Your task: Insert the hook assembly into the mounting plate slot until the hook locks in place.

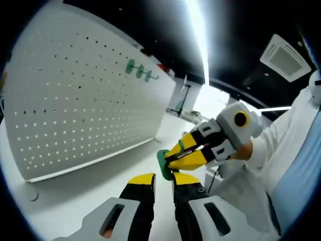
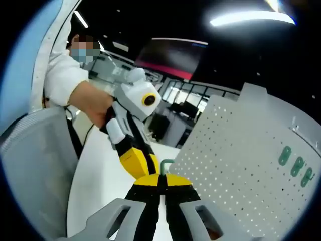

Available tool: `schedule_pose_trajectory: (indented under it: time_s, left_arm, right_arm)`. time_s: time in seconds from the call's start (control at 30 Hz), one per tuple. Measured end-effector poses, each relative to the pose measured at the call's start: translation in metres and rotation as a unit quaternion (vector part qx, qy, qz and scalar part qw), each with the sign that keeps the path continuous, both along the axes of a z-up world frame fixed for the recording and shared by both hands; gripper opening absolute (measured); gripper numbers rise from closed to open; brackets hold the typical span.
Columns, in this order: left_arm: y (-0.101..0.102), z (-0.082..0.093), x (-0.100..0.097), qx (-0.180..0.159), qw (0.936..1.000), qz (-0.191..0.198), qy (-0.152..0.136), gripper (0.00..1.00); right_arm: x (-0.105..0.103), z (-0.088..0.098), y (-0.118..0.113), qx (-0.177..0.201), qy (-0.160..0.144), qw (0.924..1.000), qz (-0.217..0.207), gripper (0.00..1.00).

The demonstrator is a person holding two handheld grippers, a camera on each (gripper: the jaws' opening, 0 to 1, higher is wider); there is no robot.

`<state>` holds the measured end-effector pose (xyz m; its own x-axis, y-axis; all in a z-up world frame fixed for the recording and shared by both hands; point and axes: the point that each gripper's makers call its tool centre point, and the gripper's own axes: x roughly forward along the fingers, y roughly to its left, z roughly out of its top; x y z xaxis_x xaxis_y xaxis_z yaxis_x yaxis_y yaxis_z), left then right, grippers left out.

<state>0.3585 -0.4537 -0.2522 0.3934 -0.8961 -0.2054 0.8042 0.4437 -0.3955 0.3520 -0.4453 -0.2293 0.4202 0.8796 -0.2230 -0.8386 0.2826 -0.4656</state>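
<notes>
The green hook assembly [image 1: 163,165] is held in the air between both grippers, in front of the white perforated mounting plate [image 1: 85,100]. My left gripper [image 1: 164,178] is closed to a narrow gap, its yellow tips against the green base. My right gripper [image 1: 169,161] comes in from the right, shut on the same piece. In the right gripper view my right gripper [image 2: 161,179] is shut, a thin green hook wire [image 2: 167,161] rises just past its tips, and the left gripper's fingers [image 2: 139,161] meet it there. The mounting plate [image 2: 241,165] stands to the right.
Three green hooks [image 1: 139,71] hang on the plate's upper part, also seen as green hooks [image 2: 296,165]. The plate stands upright on a white table [image 1: 80,196]. A person in a white sleeve [image 1: 281,135] holds the grippers. A grey chair back [image 2: 35,170] is at left.
</notes>
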Motion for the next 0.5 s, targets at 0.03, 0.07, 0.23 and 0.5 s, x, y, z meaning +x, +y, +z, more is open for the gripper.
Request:
schedule_pose_trajectory:
  time_s: [0.03,0.07,0.23,0.5]
  left_arm:
    - [0.0,0.001,0.0,-0.008,1.0,-0.001,0.002,0.13]
    - [0.0,0.001,-0.001,-0.008,0.9999,-0.004,0.004,0.12]
    - [-0.002,0.001,-0.006,-0.025,0.9992,-0.023,0.021,0.12]
    - [-0.002,0.004,-0.015,-0.088,0.9912,-0.064,0.075,0.13]
  right_arm:
    - [-0.001,0.0,0.001,0.0,0.001,1.0,0.004,0.0]
    - [-0.002,0.0,0.001,0.0,0.001,1.0,0.007,0.0]
    - [-0.008,0.002,0.004,-0.003,-0.008,0.9996,0.025,0.0]
    - [-0.015,0.006,0.006,0.002,-0.006,0.9989,0.045,0.0]
